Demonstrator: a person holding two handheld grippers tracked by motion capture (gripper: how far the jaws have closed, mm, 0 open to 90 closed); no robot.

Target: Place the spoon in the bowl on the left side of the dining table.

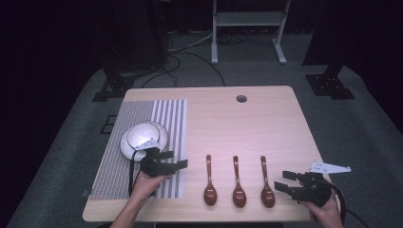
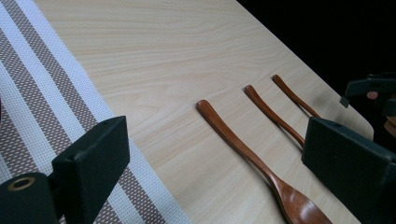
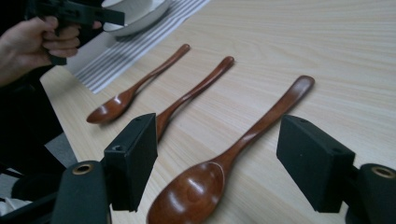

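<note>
Wooden spoons (image 1: 238, 183): three, side by side on my counter (image 1: 266, 123), bowls toward me.
My left tool (image 1: 177, 160): spread, empty, over striped placemat (image 1: 142, 116).
My right tool (image 1: 284, 181): spread, empty, just beside rightmost spoon (image 3: 233, 149).

The place looks like a lab or recording studio set up for tabletop trials, not a home. A pale wooden table with a round cable hole (image 1: 241, 99) stands on grey carpet (image 1: 361, 123), ringed by black curtains (image 1: 43, 42). Black metal stand feet (image 1: 330, 85) sit at the table's far corners, loose cables (image 1: 190, 47) trail across the floor, and the white metal frame of a stand (image 1: 249, 21) rises behind
</note>
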